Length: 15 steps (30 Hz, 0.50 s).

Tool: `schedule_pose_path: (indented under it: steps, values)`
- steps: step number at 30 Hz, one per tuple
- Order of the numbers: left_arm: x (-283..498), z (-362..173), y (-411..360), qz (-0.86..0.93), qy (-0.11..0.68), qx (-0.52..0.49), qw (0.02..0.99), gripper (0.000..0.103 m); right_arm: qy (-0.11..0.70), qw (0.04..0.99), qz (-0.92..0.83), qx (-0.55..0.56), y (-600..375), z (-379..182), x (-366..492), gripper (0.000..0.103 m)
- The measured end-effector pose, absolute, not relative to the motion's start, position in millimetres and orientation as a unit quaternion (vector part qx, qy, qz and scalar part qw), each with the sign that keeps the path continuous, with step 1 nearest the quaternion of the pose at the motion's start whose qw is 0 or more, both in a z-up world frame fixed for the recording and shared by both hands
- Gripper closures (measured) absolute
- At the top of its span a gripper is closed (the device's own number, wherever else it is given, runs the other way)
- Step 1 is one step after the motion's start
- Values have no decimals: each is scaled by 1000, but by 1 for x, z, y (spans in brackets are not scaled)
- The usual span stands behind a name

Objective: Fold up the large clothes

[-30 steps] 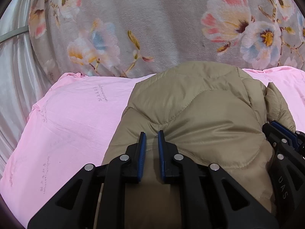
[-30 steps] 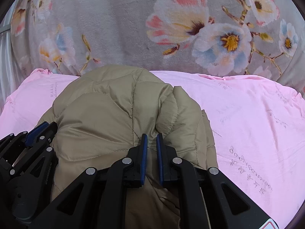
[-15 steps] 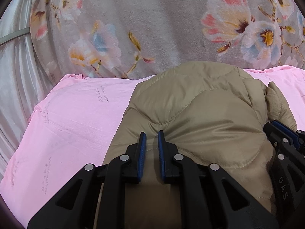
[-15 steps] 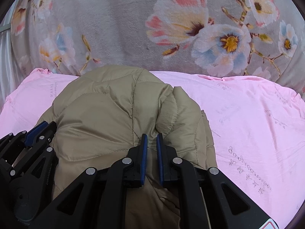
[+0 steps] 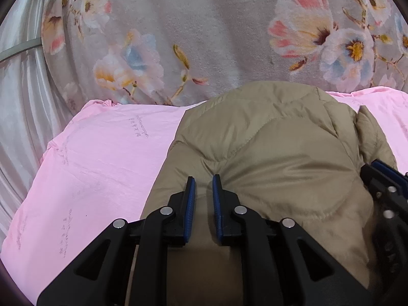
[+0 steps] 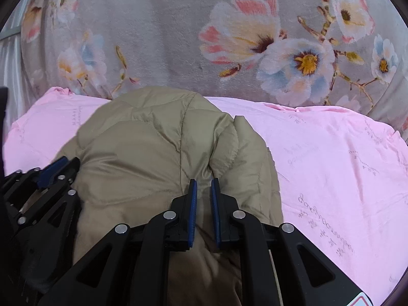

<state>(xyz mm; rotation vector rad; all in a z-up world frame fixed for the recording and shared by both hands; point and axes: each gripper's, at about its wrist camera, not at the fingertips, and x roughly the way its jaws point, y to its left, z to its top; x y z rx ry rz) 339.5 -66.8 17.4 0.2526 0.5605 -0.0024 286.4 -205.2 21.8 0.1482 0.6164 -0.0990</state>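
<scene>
The khaki quilted jacket (image 5: 275, 158) lies bundled in a puffy mound directly ahead of and beneath both grippers, resting on a pink sheet (image 5: 102, 163) that spreads out to either side of it. The left gripper (image 5: 204, 186) has its blue-padded fingers (image 5: 190, 196) drawn close together with a ridge of the jacket's fabric pinched between them, the cloth puckering into creases right at the fingertips. The right gripper (image 6: 203, 186) grips the jacket the same way, its fingers (image 6: 193, 196) narrowed onto a fold where a quilted seam bulges up just ahead of the tips. The two tools sit side by side on the near edge of the mound: from the left wrist view the right gripper (image 5: 385, 178) shows at the far right, touching the jacket's side, and from the right wrist view the left gripper (image 6: 51, 176) shows at the far left against the garment. A rounded, collar-like flap of the jacket stands up just ahead and to the right of the right gripper. Beyond the jacket and the sheet, further ahead of both tongs, hangs a grey plush blanket (image 6: 163, 30) printed with large pink, white and blue flowers. Off to the far left of the left gripper, pale satiny fabric (image 5: 20, 107) falls in vertical folds.
</scene>
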Motion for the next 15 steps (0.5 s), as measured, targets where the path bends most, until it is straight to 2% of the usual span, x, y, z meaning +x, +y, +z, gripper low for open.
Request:
schedule_pose_path:
  steps: [7, 12, 15]
  values:
    - [292, 19, -41, -42, 280, 115, 952, 89, 328, 941, -28, 79, -211, 4, 242, 92]
    - [283, 23, -37, -45, 297, 104, 948, 89, 350, 925, -19, 144, -223, 13, 229, 91]
    - [264, 24, -30, -54, 299, 93, 948, 89, 357, 925, -17, 127, -219, 8, 210, 89]
